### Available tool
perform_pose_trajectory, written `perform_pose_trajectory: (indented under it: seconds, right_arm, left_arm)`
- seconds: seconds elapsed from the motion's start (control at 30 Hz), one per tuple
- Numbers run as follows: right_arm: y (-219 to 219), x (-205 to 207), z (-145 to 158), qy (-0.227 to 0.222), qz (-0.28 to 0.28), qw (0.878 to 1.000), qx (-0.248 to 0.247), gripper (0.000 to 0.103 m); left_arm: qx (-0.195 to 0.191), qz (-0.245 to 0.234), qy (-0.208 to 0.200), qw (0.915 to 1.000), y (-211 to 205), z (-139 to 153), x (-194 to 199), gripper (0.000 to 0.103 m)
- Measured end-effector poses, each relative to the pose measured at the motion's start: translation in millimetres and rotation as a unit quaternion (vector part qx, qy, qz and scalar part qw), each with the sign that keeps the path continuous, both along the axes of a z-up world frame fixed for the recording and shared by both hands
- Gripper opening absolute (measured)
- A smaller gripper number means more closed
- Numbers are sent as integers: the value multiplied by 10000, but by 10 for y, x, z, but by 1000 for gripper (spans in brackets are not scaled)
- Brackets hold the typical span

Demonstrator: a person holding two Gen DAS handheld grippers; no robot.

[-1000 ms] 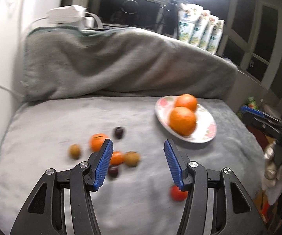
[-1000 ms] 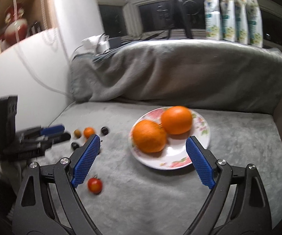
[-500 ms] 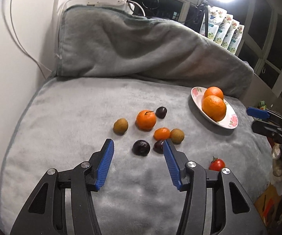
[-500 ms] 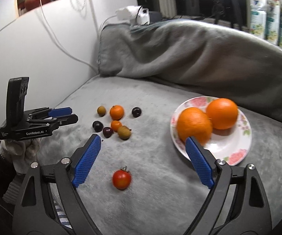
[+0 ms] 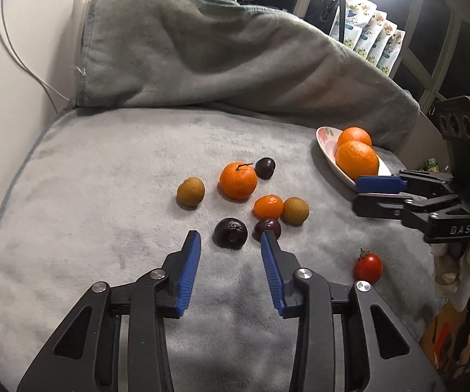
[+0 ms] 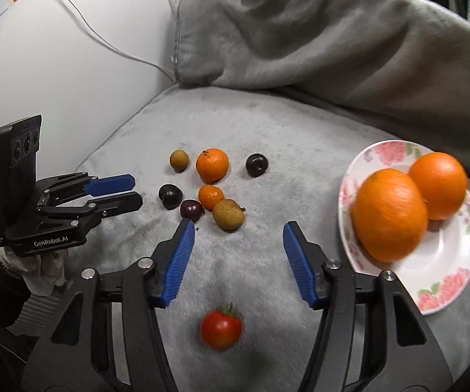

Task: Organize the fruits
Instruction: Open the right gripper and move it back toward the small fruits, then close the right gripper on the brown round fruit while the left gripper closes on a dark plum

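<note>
Both tools have dropped closer to the grey blanket — jaws just narrowing, nothing between them. The left hand-held gripper gapes before a dark plum; the right hand-held gripper hangs open over, seemingly, the tomato. Two oranges sit on the plate.

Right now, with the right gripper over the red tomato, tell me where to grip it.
Grip the red tomato across its round middle, coming down from above. It lies alone on the grey blanket, clear of the other fruit, stem end tipped away, so both flanks are probably free for the fingers.
</note>
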State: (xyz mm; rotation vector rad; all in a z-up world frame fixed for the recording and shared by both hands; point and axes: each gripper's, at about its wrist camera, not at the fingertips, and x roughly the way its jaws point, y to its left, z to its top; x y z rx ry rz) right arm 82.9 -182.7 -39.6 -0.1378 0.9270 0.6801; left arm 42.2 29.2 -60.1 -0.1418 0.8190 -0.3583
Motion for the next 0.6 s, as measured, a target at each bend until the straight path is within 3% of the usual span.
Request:
perform_pose_trajectory:
  seconds: [0.6]
  right_arm:
    - [274, 358, -295, 591, 254, 9979, -52, 50]
  left_arm:
    - [-11, -86, 165, 9998, -68, -94, 158, 33]
